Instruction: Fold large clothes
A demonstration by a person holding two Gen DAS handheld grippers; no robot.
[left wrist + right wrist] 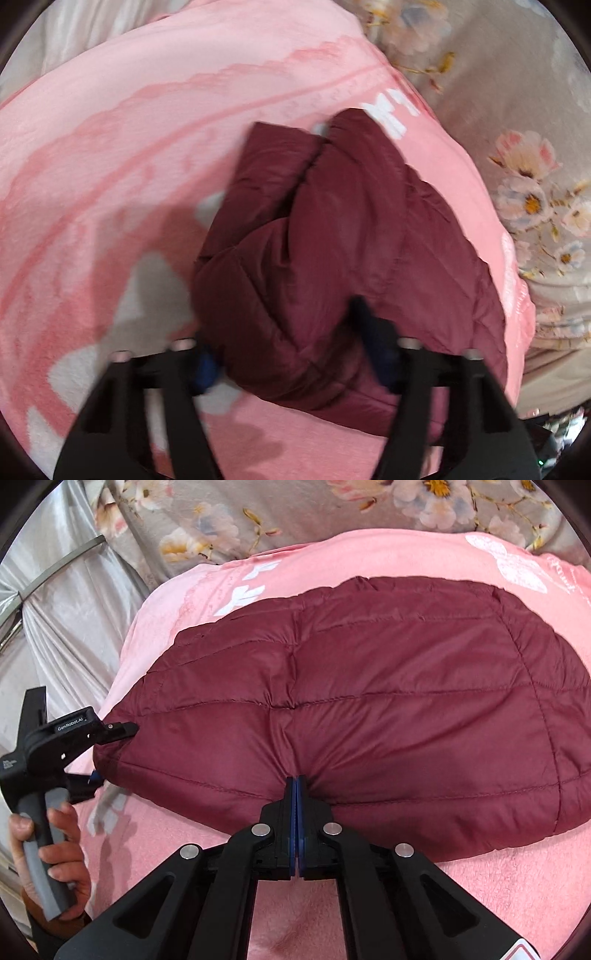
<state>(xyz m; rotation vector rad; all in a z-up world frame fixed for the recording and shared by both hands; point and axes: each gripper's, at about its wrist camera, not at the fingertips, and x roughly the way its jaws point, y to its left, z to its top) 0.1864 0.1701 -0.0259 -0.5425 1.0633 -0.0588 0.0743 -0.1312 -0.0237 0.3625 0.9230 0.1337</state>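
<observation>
While the maroon quilted jacket (351, 709) lies folded on the pink blanket (155, 849), right gripper (296, 786) pinches its near hem, jaws closed; left gripper (284, 339) straddles the end, jaws apart, unclamped. Clamp left before lifting, move both evenly

- The puffy dark red jacket (369, 709) fills the middle of the pink blanket (369, 915) and blocks a flat path across it.
- The near strip of blanket in front of the jacket is bare.
- The left hand-held gripper (107, 753) and the hand (55, 853) on its grip sit at the jacket's left end, so that side is crowded.
- The right hand-held gripper (295, 786) pinches the near edge.
- Behind the jacket, a bare pink strip and the flowery bedding (295, 513) lie open.
</observation>
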